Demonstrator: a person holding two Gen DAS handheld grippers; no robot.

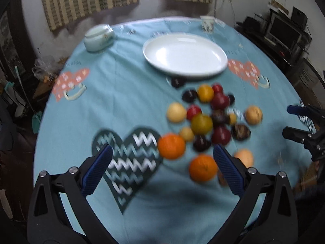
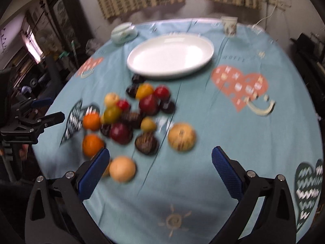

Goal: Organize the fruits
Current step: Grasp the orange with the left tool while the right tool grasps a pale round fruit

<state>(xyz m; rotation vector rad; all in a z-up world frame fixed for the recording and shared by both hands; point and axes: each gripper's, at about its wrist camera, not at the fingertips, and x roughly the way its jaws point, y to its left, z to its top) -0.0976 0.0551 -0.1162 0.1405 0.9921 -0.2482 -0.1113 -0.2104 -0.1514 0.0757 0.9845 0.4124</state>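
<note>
Hovering wide open and empty, both grippers' fingers (image 1: 105,162) (image 2: 97,166) flank the fruits (image 1: 205,118).

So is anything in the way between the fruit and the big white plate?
Nothing visible blocks it. The white plate is empty, and only bare blue tablecloth lies between it and the fruit pile. Both grippers are open above the table.

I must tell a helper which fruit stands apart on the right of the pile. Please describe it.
Start at the large white oval plate on the round table's blue cloth, then go to the fruit pile before it. On the pile's right edge lies a big tan, brown-speckled round fruit, paler and larger than the dark fruits beside it.
</note>
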